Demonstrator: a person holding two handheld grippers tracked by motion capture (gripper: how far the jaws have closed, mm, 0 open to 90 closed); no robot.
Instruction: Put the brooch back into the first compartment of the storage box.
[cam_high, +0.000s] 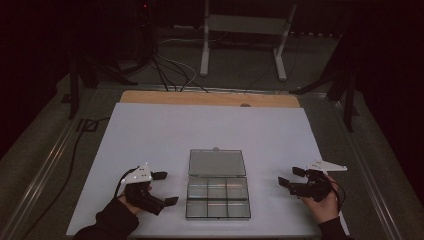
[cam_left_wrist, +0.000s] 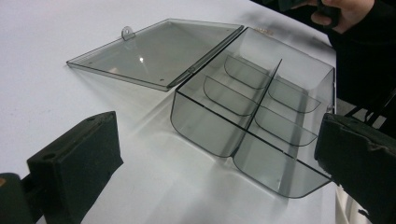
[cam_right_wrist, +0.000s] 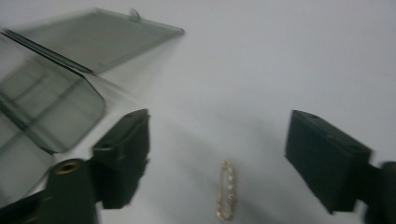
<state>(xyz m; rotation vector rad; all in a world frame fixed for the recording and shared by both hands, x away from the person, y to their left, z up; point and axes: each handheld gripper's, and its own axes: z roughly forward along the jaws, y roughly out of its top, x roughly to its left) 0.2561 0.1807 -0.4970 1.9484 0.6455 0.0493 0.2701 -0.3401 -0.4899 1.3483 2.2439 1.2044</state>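
A smoky clear plastic compartment box (cam_high: 218, 197) sits at the front middle of the white table, its lid (cam_high: 217, 163) lying open flat behind it. My left gripper (cam_high: 167, 188) rests just left of the box with its jaws open; the left gripper view looks across the box (cam_left_wrist: 261, 121) and lid (cam_left_wrist: 154, 51) with nothing between the jaws (cam_left_wrist: 217, 140). My right gripper (cam_high: 286, 176) stands open to the right of the box. In the right gripper view a small gold chain (cam_right_wrist: 227, 190) lies on the table between the open jaws (cam_right_wrist: 219, 126), untouched.
A white sheet (cam_high: 210, 130) covers the table, with a wooden strip (cam_high: 210, 98) along its far edge. Beyond it are floor cables (cam_high: 170, 70) and a metal stand (cam_high: 242, 30). The person's right hand (cam_left_wrist: 345, 11) shows past the box.
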